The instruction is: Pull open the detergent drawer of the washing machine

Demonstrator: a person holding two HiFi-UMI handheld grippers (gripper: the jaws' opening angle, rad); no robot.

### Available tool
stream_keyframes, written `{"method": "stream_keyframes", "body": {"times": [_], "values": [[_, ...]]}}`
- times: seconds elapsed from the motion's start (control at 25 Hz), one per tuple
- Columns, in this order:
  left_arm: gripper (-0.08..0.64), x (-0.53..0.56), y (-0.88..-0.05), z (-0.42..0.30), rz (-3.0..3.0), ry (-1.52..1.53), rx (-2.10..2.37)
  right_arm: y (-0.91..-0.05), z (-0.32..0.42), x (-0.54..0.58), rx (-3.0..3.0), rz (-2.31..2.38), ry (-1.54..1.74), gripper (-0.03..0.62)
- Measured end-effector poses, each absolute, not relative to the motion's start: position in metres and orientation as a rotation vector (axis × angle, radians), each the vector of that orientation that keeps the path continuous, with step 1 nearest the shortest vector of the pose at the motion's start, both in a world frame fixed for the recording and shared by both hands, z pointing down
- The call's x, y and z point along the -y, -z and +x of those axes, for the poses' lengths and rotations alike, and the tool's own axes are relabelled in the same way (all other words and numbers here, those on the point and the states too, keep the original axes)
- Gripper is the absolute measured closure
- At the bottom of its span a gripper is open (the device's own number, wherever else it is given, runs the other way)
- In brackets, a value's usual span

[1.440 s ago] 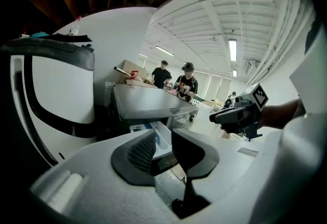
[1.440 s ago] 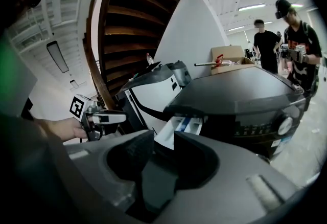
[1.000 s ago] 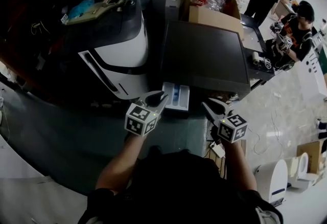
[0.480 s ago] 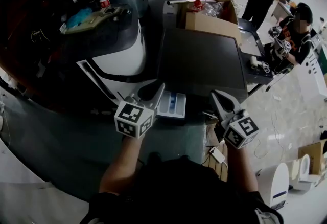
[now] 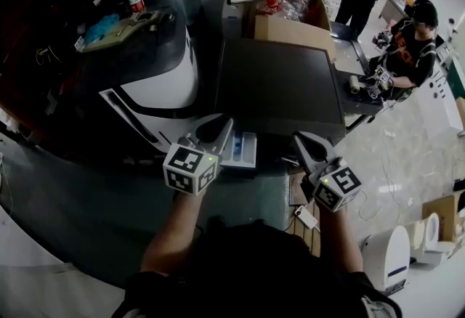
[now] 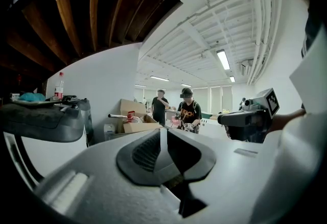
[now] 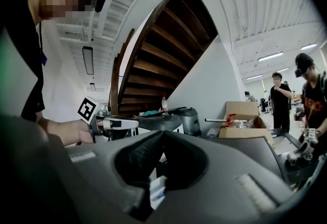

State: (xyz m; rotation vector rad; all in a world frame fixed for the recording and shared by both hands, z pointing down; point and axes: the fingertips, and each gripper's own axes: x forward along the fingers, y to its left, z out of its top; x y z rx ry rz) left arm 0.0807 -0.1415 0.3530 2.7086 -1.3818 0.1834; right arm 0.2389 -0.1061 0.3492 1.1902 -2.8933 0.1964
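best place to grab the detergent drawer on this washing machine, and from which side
Grip the detergent drawer by its front lip, the edge nearest the person, coming from the front of the washing machine. It juts level from the front face, so a claw pinching that lip top and bottom could pull straight along its slide.

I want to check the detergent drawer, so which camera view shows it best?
The head view: the detergent drawer shows from above, pulled out of the washing machine, white with a blue compartment. The right gripper view catches only a white and blue sliver low between its jaws; the left gripper view shows none of it.
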Motion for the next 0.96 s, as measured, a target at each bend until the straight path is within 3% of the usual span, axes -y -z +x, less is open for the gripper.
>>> {"method": "stream_keyframes", "body": {"times": [0.96], "values": [[0.520, 0.138, -0.361, 0.096, 2.693, -0.211, 1.358, -0.353, 0.242, 0.106, 2.886, 1.145, -0.156, 0.591]]}}
